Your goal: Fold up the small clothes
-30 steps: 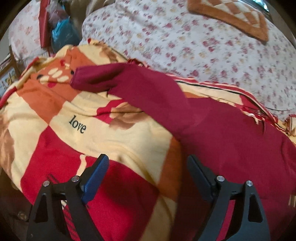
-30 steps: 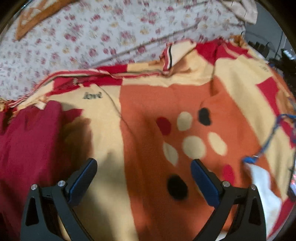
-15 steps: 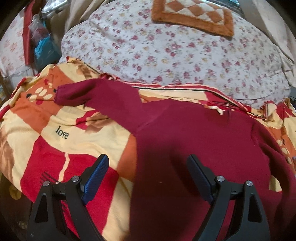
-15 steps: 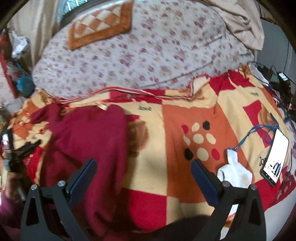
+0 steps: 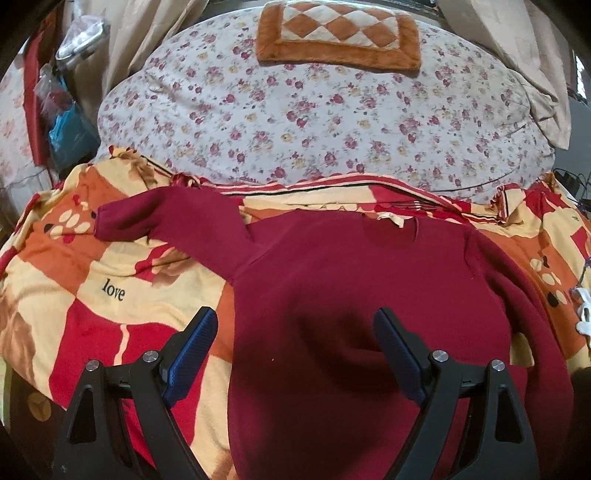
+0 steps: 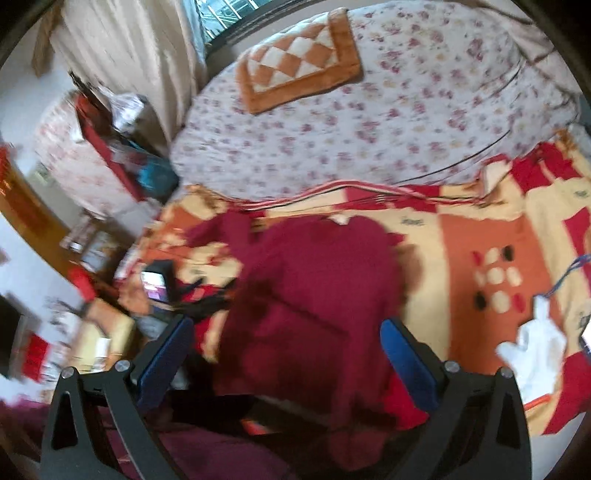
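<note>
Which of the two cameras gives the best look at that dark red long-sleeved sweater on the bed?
The left wrist view. There the dark red long-sleeved sweater is sharp and spread flat on the patterned blanket, with neckline, one outstretched sleeve and cuff all clear. The right wrist view shows the same sweater, but motion-blurred, so its sleeves and edges are hard to make out.

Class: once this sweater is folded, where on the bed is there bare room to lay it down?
Free: the floral quilt between the checked orange mat and the maroon sweater; also the blanket around "love", left of it. Crowded: the right edge, with white cloth.
</note>
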Motion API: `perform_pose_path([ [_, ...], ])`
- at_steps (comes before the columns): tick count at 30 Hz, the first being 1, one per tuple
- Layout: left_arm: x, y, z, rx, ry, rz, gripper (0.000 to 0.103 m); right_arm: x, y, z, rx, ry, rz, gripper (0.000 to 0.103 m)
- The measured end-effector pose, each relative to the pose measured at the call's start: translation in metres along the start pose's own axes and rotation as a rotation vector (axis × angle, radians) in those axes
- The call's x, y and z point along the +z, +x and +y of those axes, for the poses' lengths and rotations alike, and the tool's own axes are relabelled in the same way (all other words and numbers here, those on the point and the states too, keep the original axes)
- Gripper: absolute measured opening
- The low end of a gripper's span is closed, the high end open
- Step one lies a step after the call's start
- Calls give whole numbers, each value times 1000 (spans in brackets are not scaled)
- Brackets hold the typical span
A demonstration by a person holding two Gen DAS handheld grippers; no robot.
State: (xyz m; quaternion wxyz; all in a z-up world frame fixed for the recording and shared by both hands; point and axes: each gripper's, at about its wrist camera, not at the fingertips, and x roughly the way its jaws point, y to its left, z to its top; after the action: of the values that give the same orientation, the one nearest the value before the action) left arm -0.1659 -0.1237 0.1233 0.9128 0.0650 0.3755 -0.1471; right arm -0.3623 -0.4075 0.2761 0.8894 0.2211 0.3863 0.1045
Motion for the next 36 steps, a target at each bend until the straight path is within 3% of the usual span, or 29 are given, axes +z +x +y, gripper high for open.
perform_pose_path([
  [7,1,-2,-7,-31,-2,8,70,7,-44,32,76,19,-23,103],
  [12,1,-6,-16,-47,5,-6,70,5,-75,55,20,-25,-58,103],
  [15,-1,-9,-20,-58,14,-6,69,1,-74,62,-7,-56,-52,103],
  [19,-2,-11,-21,-48,29,-10,69,1,-43,64,-53,-102,-29,103],
  [24,0,-7,-9,-29,3,-3,70,7,36,61,-137,-156,7,103],
  [28,2,0,0,-13,-15,2,70,11,95,47,-176,-125,5,103],
  [33,6,12,11,3,-45,16,70,15,162,32,-319,-143,-21,103],
  [36,8,20,14,6,-55,26,70,19,189,27,-360,-150,-16,103],
])
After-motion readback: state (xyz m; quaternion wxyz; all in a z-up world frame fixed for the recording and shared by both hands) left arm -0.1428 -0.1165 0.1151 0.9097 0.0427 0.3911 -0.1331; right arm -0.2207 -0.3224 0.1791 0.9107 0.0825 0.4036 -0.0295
